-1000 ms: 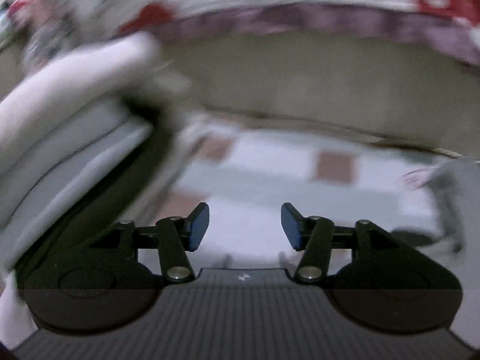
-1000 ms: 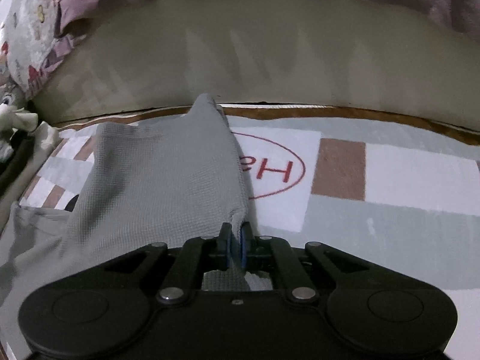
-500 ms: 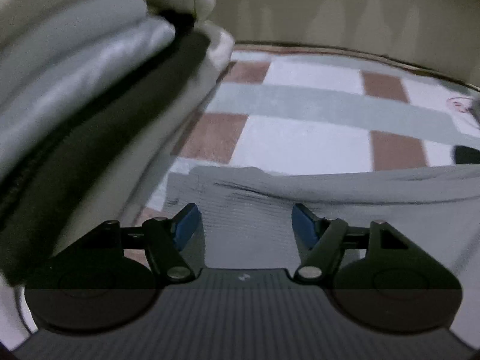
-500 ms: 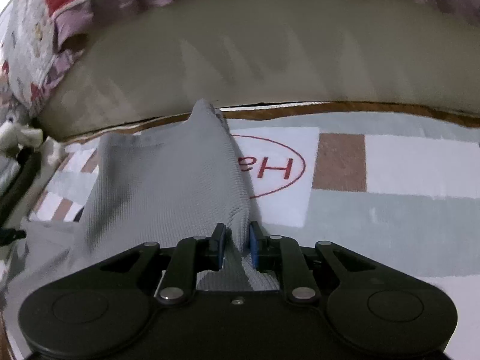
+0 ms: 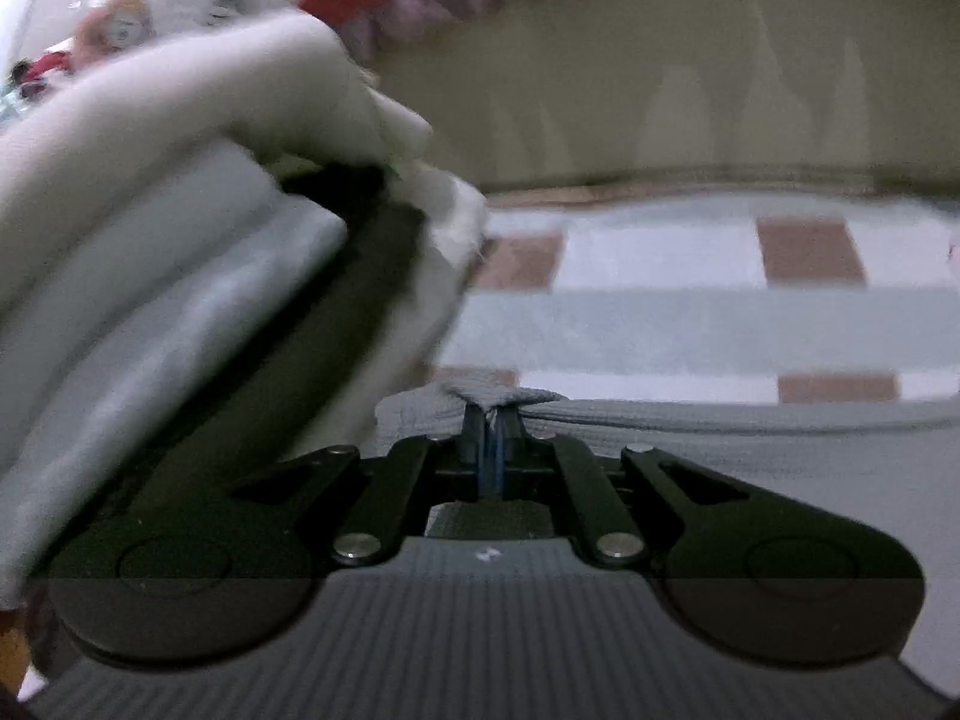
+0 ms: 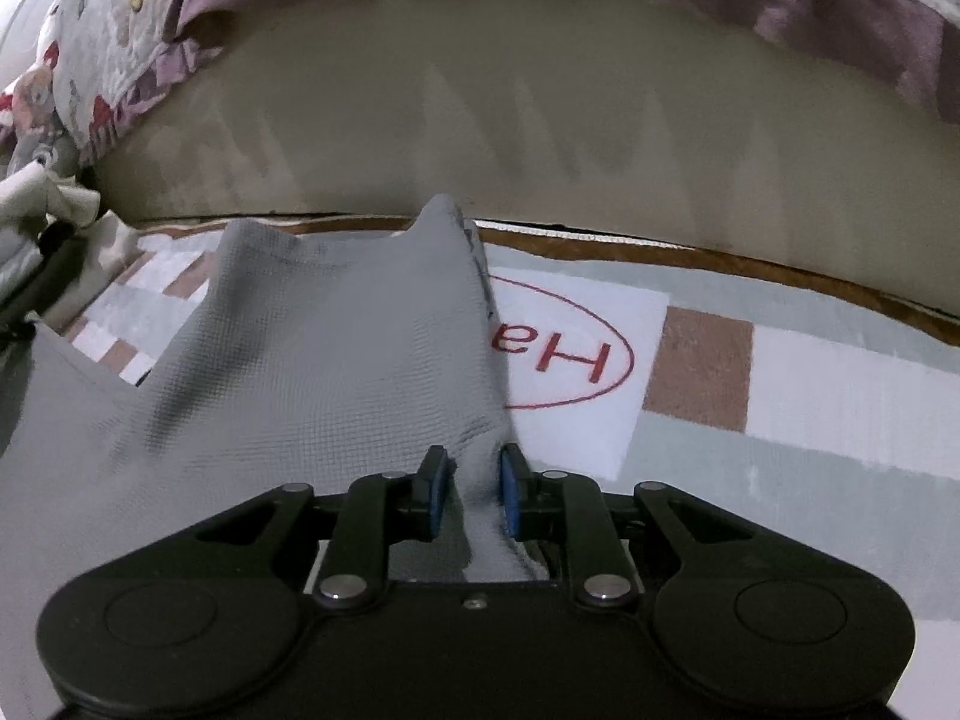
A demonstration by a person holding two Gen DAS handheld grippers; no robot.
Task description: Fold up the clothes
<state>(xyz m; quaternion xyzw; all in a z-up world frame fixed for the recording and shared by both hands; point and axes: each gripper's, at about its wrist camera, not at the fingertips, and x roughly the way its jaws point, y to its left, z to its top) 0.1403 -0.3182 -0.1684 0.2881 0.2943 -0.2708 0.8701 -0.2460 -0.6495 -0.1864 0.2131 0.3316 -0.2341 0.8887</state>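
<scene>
Between both tongs (image 5: pixel 489 420) (image 6: pixel 471 483): grey garment (image 6: pixel 312 360).

Grey waffle-knit garment (image 6: pixel 336 372); mat (image 6: pixel 840 384) w/ white, pale green & brown blocks, red oval logo (image 6: pixel 570 354); stack (image 5: pixel 180 312) white, grey, black

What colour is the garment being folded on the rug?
Plain grey with a fine waffle-like weave; the garment shows best in the right wrist view.
</scene>
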